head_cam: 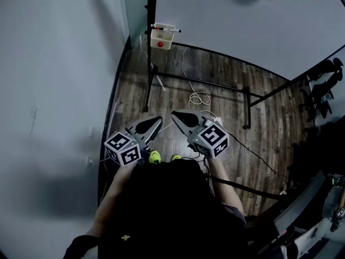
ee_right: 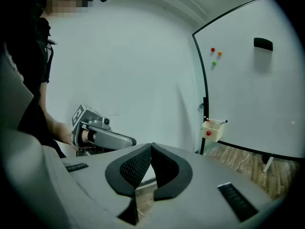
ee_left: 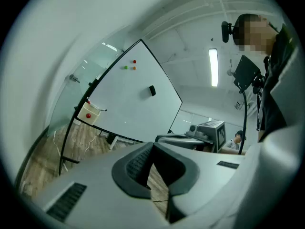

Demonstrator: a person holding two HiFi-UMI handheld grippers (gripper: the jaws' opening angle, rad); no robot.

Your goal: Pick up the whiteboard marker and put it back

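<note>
Holding: nothing, in either one. The left gripper [head_cam: 157, 120] has its jaws pressed together on empty air. The right gripper [head_cam: 175, 114] is clenched the same way, pads meeting with only floor showing below them.
Gripper pose: both sit close in front of the person's body, roughly level and toed in a little, so their tips are almost side by side.
Marker position: the whiteboard marker [head_cam: 166, 27] lies across the top rim of a small yellowish box [head_cam: 161, 41]. The box hangs on the frame at the lower left corner of the whiteboard [head_cam: 242, 15].
Direction from the grippers: ahead across the wooden floor [head_cam: 215, 74] and well apart from both tips. By my reckoning the person must walk up to the board before any reach.
Long axis: about level, running along the board's face, with the dark end jutting past the box's rim toward the board's middle.
Nearer hand: hard to call. The box stands about midway ahead of the two, so neither is clearly closer.
Coming move, as I judge it: one set of jaws has to open, then close across the barrel, square to its length.
</note>
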